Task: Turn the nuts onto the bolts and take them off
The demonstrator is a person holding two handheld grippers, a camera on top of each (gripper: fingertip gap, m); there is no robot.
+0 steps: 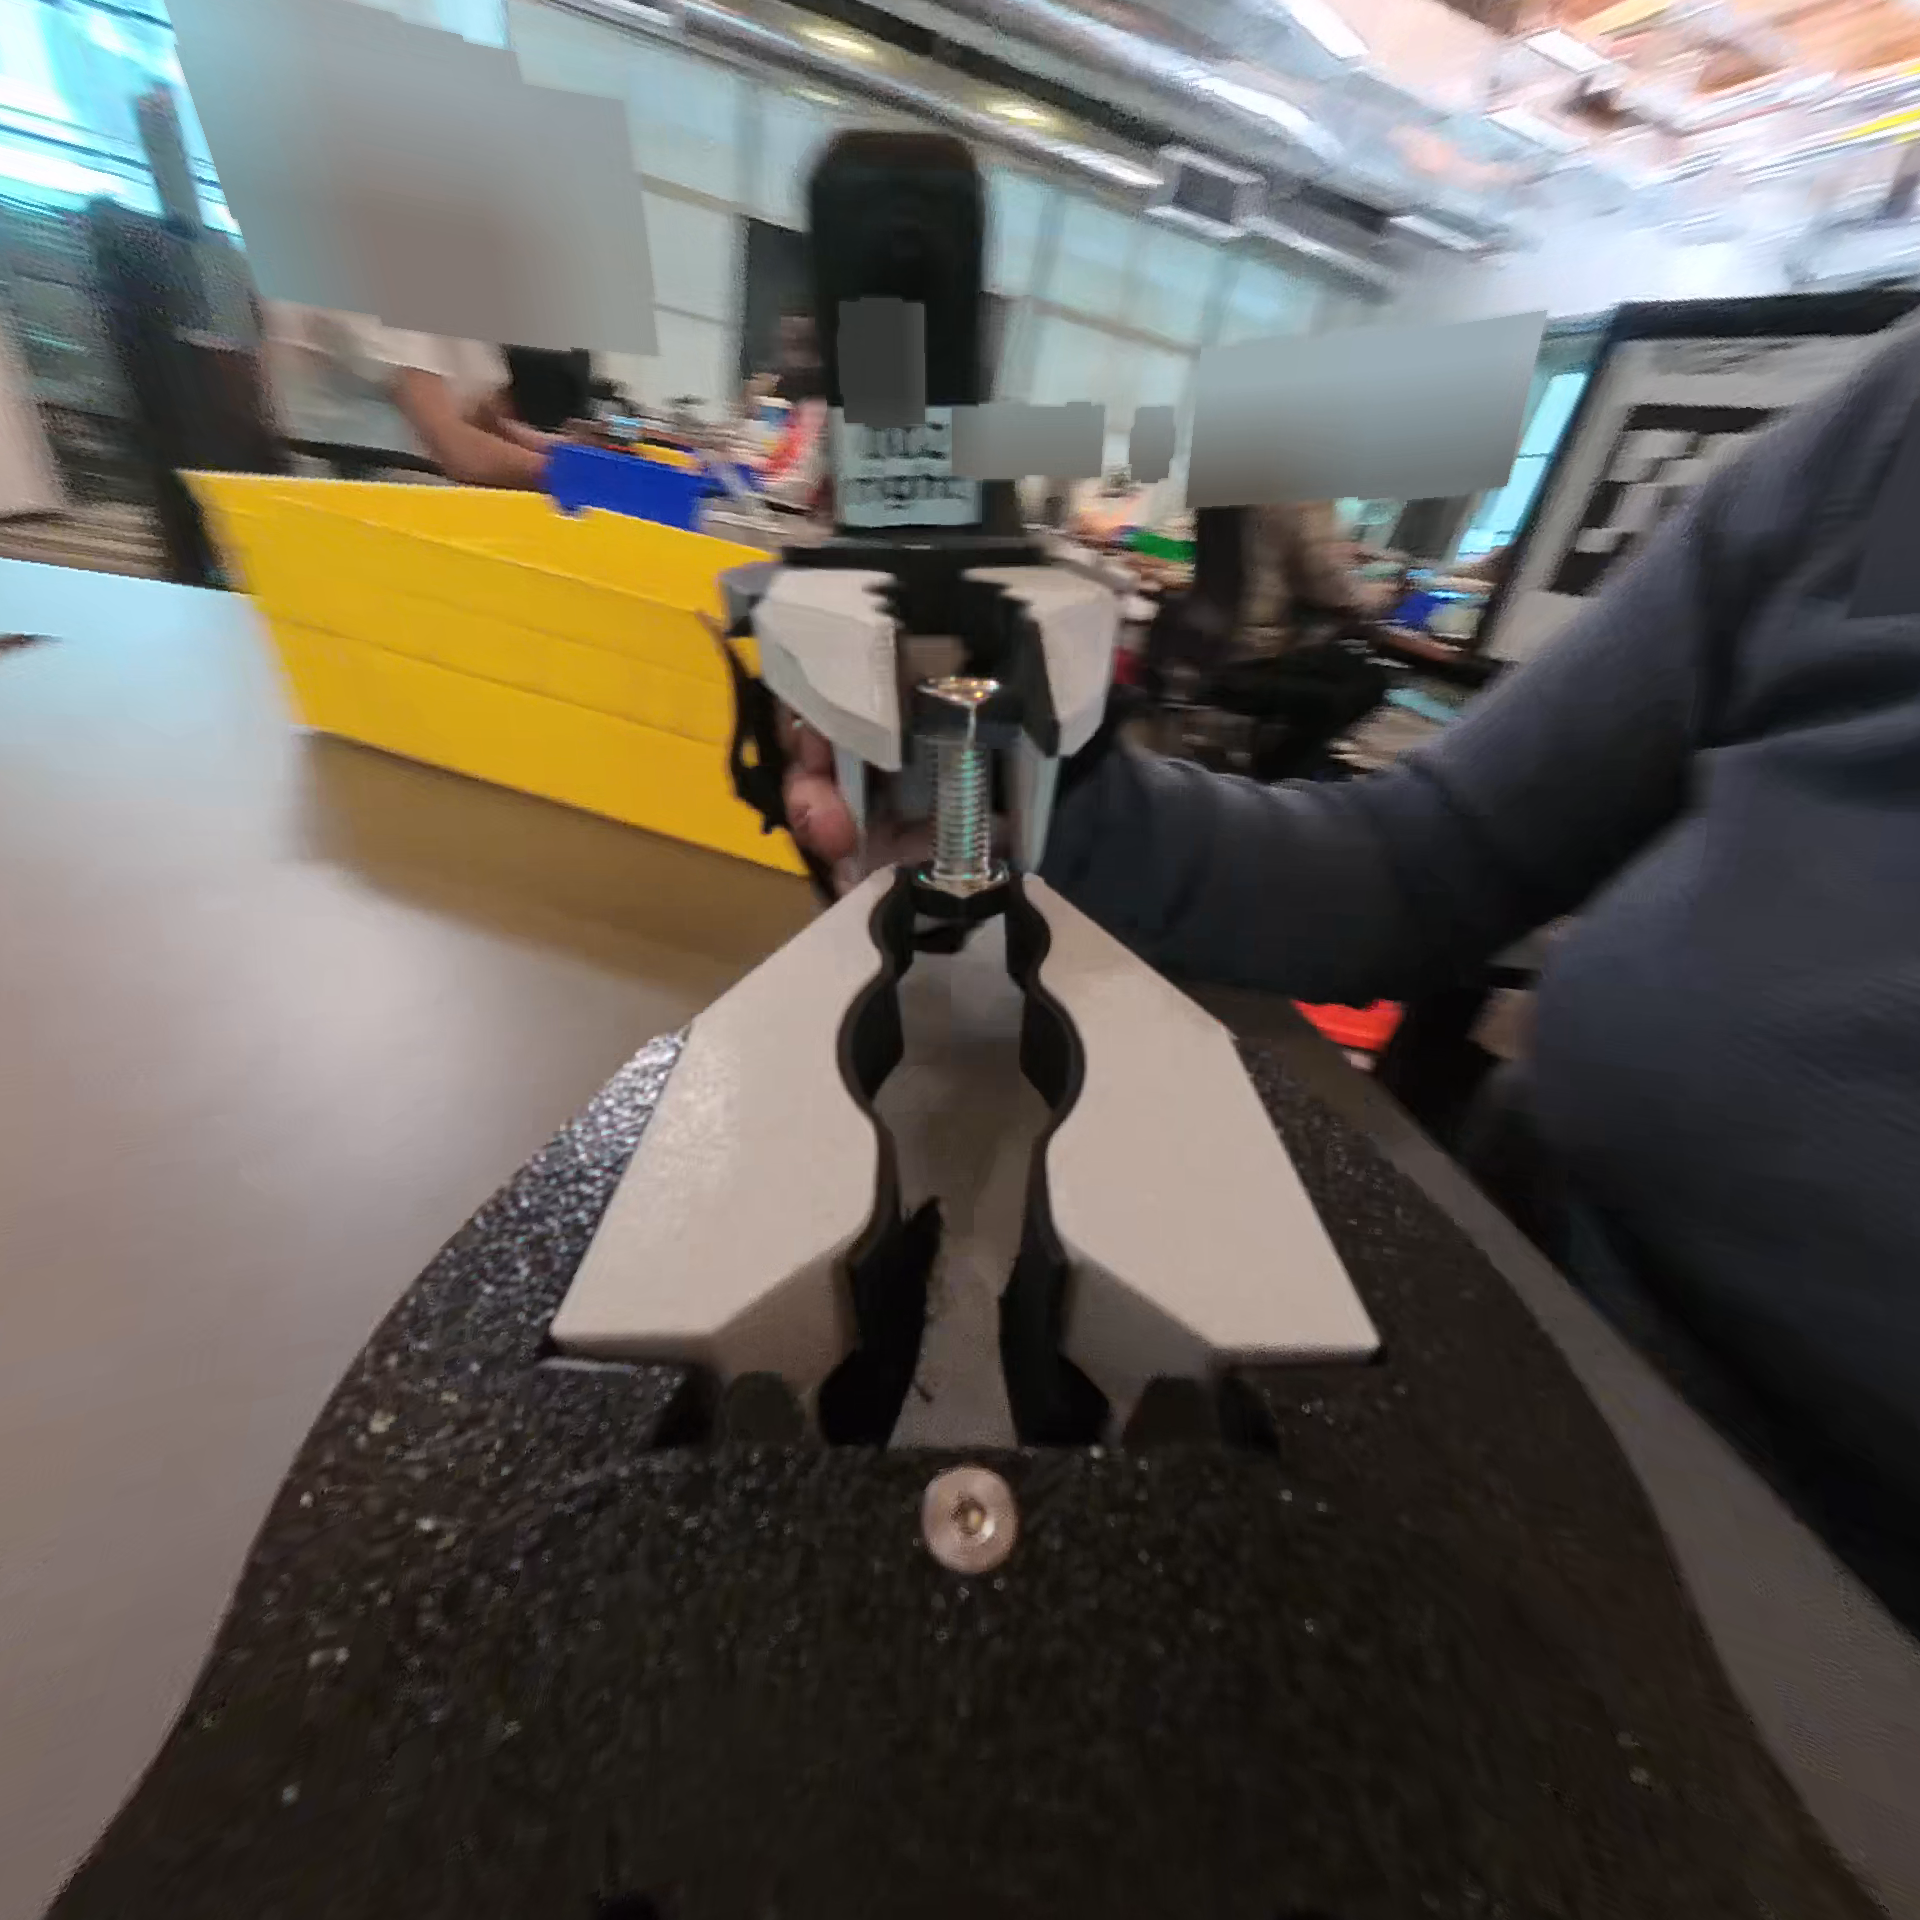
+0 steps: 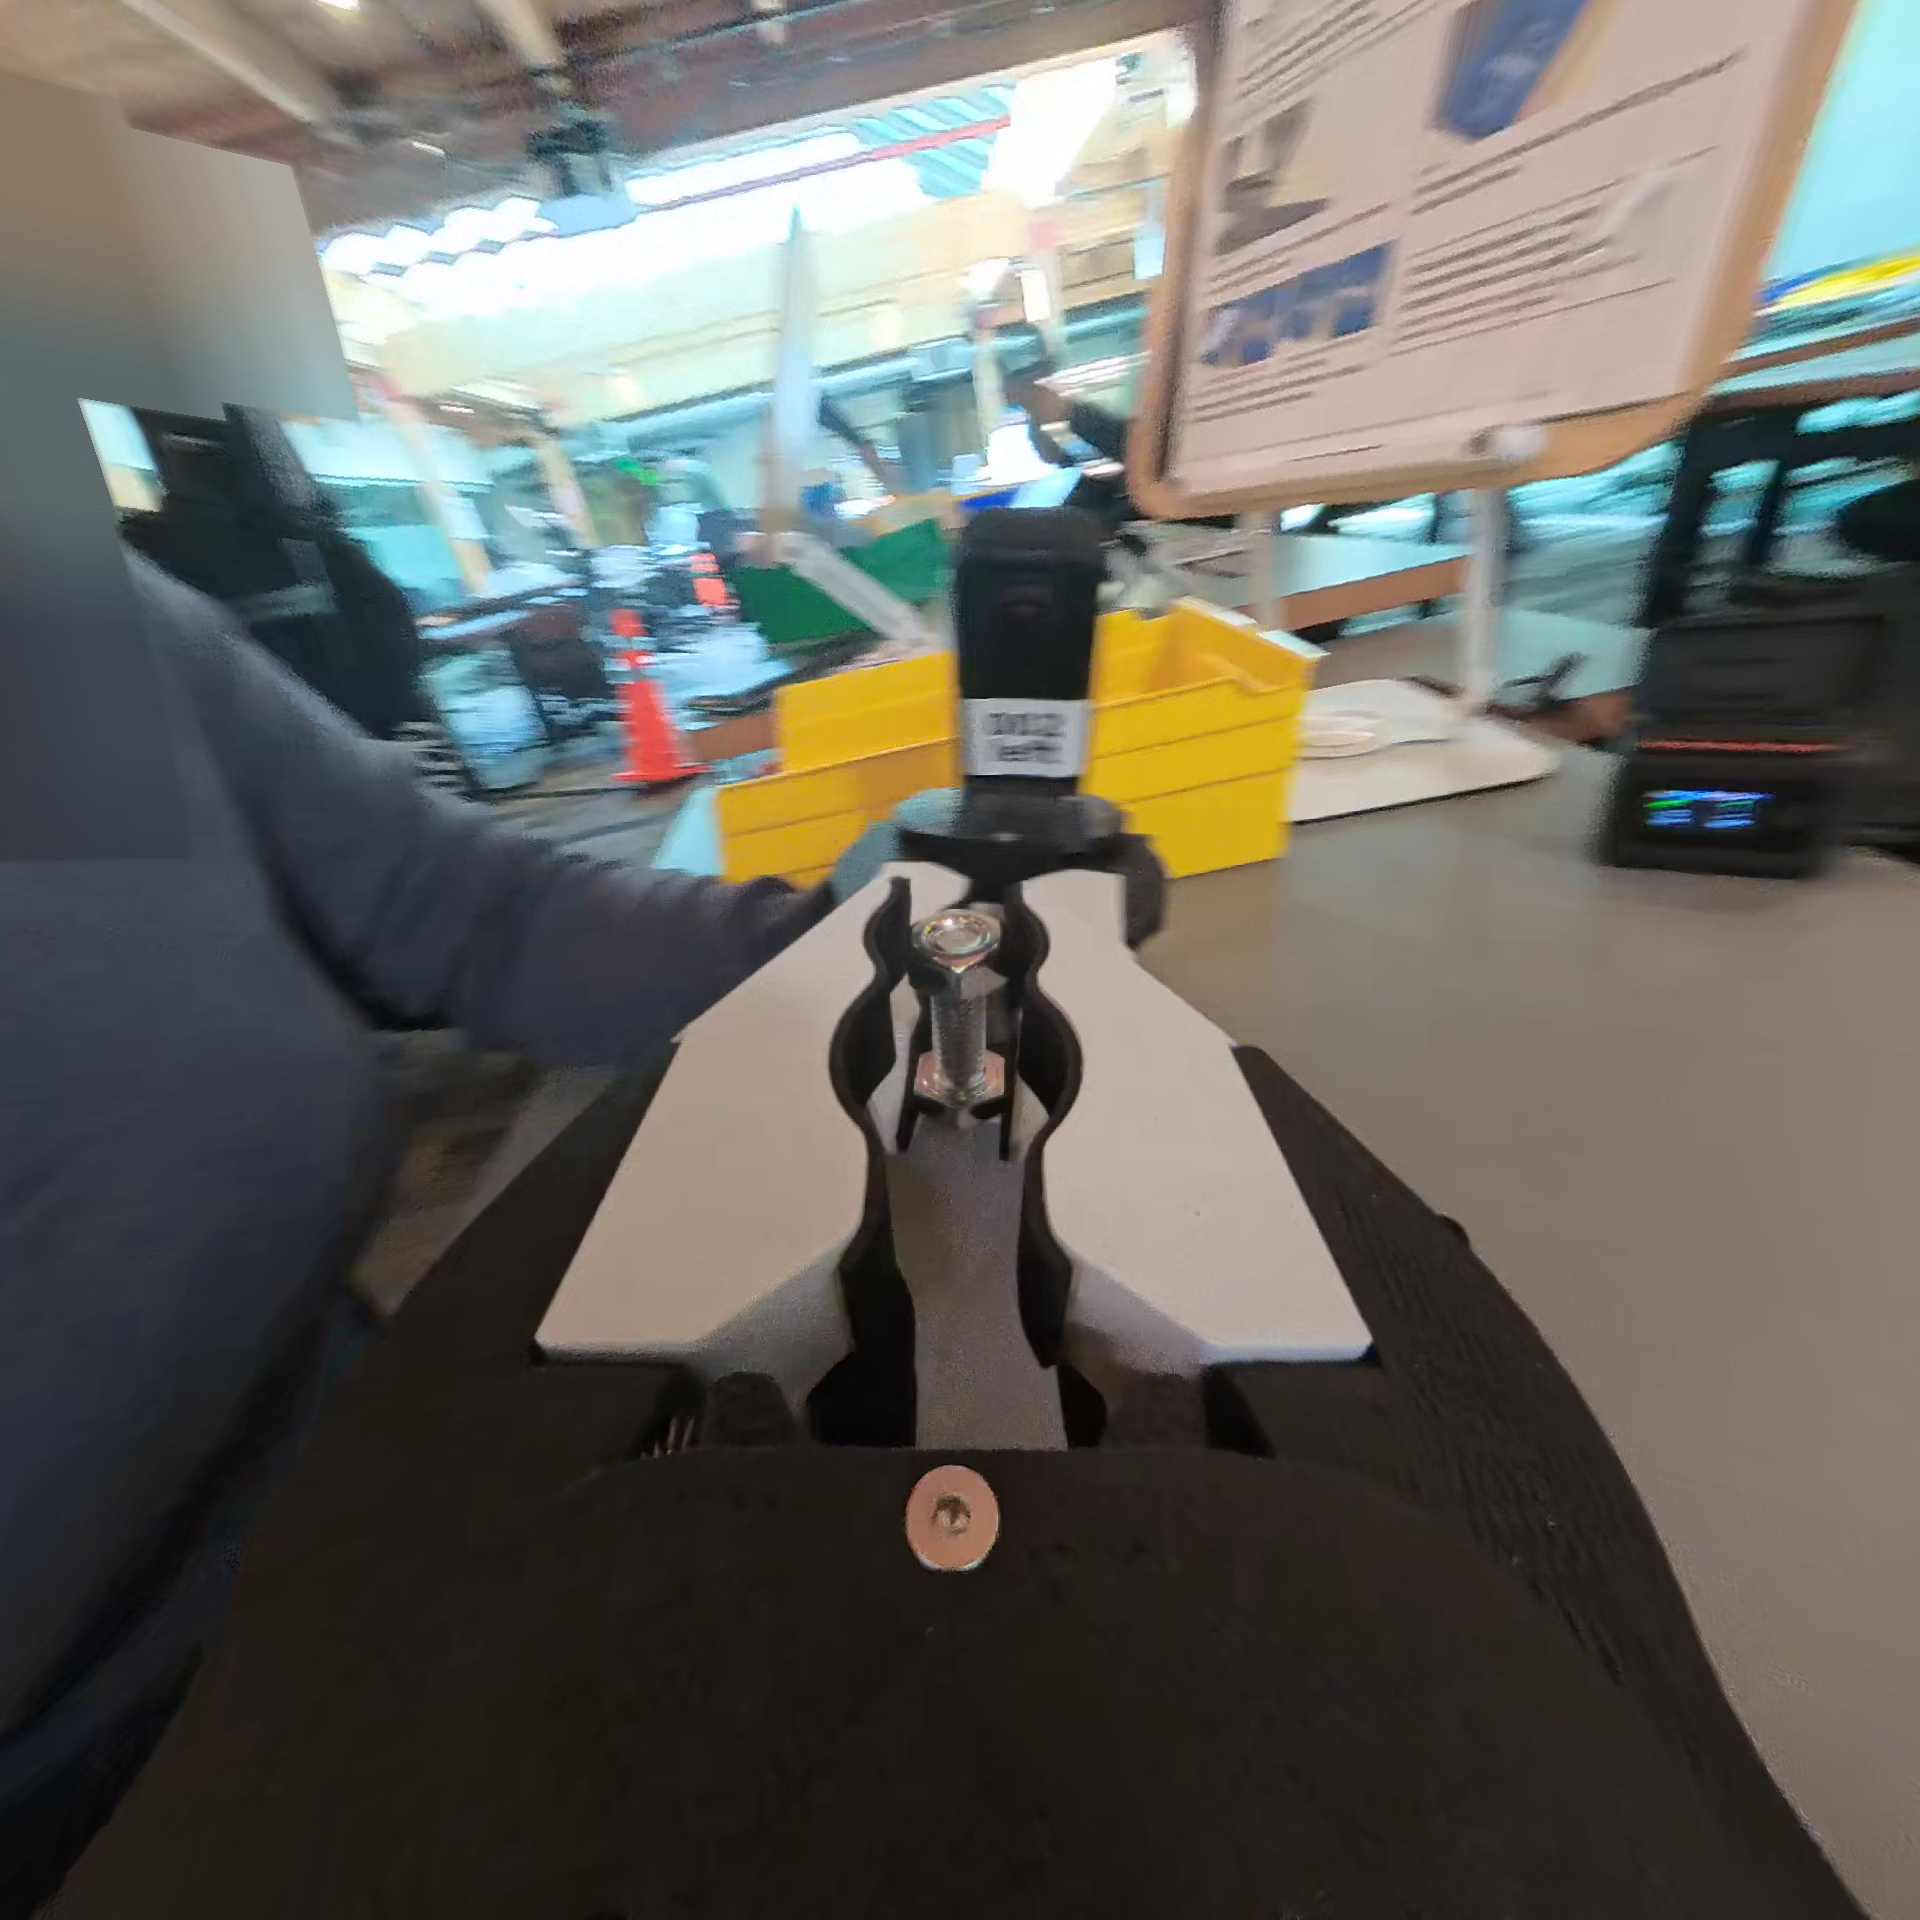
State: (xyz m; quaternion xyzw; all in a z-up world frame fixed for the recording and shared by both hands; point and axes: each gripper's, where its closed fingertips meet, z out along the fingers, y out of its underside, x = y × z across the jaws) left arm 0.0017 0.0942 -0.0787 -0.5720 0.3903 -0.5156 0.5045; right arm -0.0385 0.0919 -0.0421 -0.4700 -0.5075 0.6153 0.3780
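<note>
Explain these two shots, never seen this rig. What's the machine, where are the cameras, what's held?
No robot: a person in a dark sleeve holds one two-finger tool in each hand. Each picture comes from a camera mounted on one tool, looking along its grey fingers. In the left wrist view, the left tool pinches the nut. In the right wrist view, the right tool grips the bolt near its head. Both tools meet mid-air above a grey table. Yellow bins stand behind.

A busy open workshop. Yellow parts bins (image 2: 1195, 727), an orange traffic cone (image 2: 646, 707) and exposed ceiling ducts (image 1: 1039, 94) fill the hall.
</note>
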